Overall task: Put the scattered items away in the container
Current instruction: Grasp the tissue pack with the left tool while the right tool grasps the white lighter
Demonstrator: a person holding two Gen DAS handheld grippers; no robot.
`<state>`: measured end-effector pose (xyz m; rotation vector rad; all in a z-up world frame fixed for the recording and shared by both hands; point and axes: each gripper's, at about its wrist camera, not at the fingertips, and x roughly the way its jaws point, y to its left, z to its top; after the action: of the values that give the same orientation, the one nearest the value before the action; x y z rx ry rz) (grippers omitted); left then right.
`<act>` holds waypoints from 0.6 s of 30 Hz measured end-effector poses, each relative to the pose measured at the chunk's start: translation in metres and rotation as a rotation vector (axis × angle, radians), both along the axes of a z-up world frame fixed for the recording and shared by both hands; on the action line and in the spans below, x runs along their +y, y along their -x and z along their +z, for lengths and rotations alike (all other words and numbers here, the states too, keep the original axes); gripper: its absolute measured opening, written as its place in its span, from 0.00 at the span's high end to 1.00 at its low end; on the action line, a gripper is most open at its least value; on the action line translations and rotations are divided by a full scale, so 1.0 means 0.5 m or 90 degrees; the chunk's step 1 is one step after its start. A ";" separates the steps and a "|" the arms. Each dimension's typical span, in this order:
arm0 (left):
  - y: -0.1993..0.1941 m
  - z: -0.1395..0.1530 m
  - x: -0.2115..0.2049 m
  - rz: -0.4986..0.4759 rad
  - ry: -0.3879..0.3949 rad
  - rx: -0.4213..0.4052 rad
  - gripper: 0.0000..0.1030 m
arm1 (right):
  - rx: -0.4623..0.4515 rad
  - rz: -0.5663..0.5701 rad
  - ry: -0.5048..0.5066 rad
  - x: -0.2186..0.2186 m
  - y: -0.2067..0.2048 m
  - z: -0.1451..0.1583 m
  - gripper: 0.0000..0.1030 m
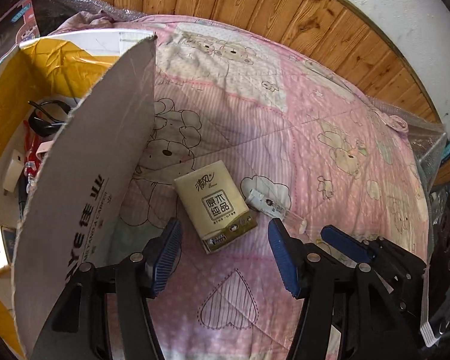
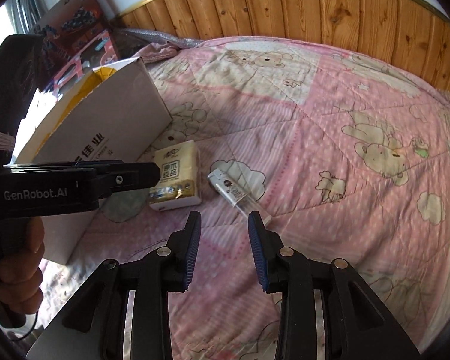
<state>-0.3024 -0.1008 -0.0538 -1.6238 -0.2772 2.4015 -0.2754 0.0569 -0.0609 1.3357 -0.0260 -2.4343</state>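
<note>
A beige tissue pack (image 1: 214,207) (image 2: 175,177) lies on the pink quilt next to the cardboard box (image 1: 90,180) (image 2: 111,120). My left gripper (image 1: 225,231) (image 2: 153,174) is open, and the pack's near end sits between its fingertips, untouched. A clear lighter (image 1: 267,204) (image 2: 234,189) with a white top lies just right of the pack. My right gripper (image 2: 225,220) is open and low over the quilt, with the lighter's clear end just ahead of its right fingertip. One of its blue pads (image 1: 342,240) shows in the left wrist view.
The box has a yellow liner and holds sunglasses (image 1: 45,117), a white charger (image 1: 13,168) and other small things. A hand (image 2: 15,255) holds the left gripper. Wooden panelling (image 2: 315,6) backs the bed, and toy boxes (image 2: 75,30) stand far left.
</note>
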 end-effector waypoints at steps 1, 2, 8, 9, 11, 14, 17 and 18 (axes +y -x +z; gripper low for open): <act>0.010 -0.012 0.003 0.001 0.000 -0.006 0.41 | 0.001 0.011 -0.012 -0.002 0.010 -0.007 0.64; 0.019 -0.023 0.008 0.000 0.002 -0.011 0.41 | 0.002 0.021 -0.021 -0.005 0.019 -0.014 0.63; 0.061 -0.085 0.020 0.010 0.017 -0.028 0.36 | 0.000 0.081 -0.070 -0.031 0.060 -0.064 0.62; 0.065 -0.092 0.020 0.012 0.012 -0.028 0.32 | -0.001 0.084 -0.075 -0.034 0.066 -0.071 0.62; 0.070 -0.096 0.025 0.009 0.021 -0.016 0.30 | -0.002 0.089 -0.080 -0.037 0.077 -0.084 0.63; 0.073 -0.097 0.043 -0.015 0.057 0.006 0.30 | -0.002 0.073 -0.076 -0.029 0.086 -0.084 0.81; 0.075 -0.095 0.048 -0.021 0.083 0.018 0.44 | -0.025 0.045 -0.028 -0.003 0.094 -0.082 0.81; 0.076 -0.094 0.047 -0.024 0.080 0.018 0.50 | -0.030 0.037 -0.017 0.004 0.093 -0.081 0.81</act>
<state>-0.3403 -0.0771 -0.1009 -1.6292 -0.0904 2.4563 -0.3217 0.0589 -0.1014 1.3863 0.0328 -2.3634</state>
